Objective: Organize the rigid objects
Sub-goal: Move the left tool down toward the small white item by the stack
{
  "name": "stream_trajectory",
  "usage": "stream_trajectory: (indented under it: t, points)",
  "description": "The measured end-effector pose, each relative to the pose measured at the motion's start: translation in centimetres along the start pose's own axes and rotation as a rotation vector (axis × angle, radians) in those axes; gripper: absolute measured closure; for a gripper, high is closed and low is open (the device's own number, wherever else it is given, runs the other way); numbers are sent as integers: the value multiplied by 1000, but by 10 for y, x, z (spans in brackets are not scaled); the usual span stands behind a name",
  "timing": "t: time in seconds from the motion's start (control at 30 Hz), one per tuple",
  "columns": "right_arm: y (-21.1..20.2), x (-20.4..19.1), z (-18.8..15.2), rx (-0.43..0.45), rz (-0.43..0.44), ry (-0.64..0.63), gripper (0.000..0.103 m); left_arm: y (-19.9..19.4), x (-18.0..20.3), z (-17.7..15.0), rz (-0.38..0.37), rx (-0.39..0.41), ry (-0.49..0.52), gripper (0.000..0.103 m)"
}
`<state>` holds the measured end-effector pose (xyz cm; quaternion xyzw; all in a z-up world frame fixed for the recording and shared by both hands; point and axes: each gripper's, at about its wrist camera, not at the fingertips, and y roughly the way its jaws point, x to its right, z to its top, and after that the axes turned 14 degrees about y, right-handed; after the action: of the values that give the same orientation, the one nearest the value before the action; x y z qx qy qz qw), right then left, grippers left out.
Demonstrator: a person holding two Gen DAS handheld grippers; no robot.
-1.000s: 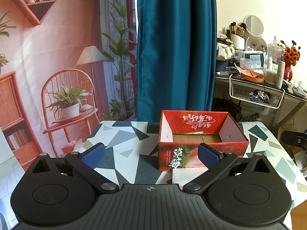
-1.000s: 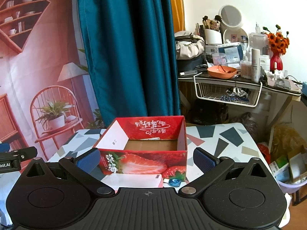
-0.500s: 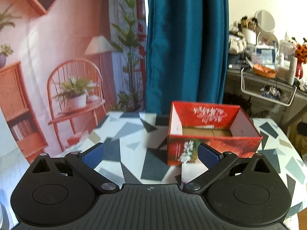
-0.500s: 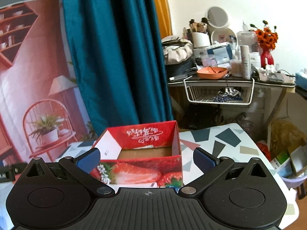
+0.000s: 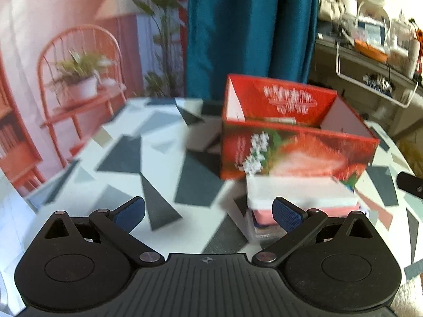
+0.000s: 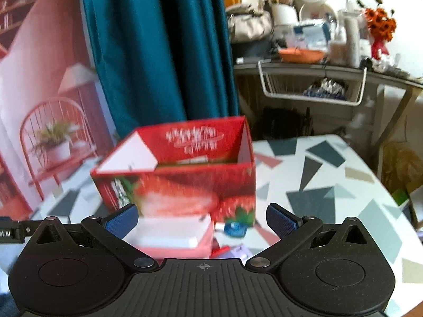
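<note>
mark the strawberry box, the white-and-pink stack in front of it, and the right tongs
strawberry box (image 6: 185,192): right wrist view, on its printed front wall.
white-and-pink stack (image 5: 298,195): left wrist view, on the white top piece.
right tongs (image 6: 202,218): right wrist view, midway between the blue tips, which stand wide apart.

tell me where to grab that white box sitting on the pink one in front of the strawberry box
Judging by its flat, wide shape, take the white box by its short ends, coming down from above with the right hand-held gripper, whose jaws are open. The strawberry box stands close behind it, so a rear approach looks blocked.
</note>
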<state>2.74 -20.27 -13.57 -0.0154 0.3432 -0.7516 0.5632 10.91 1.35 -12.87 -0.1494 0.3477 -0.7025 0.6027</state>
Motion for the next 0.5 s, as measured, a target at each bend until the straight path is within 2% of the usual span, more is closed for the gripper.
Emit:
stream_trajectory:
  t: [0.17,0.33,0.5]
  points:
    - [27,-1,-33,-40,-8,-112,0,37,9,-12,-29,-64,18,0]
    - [47,1,-59,-168,4,-148,1,62,13,-30,-109,-153,0,0]
    - [57,8,-65,-197,-27,-157,10,69,15,-37,-147,-164,-5,1]
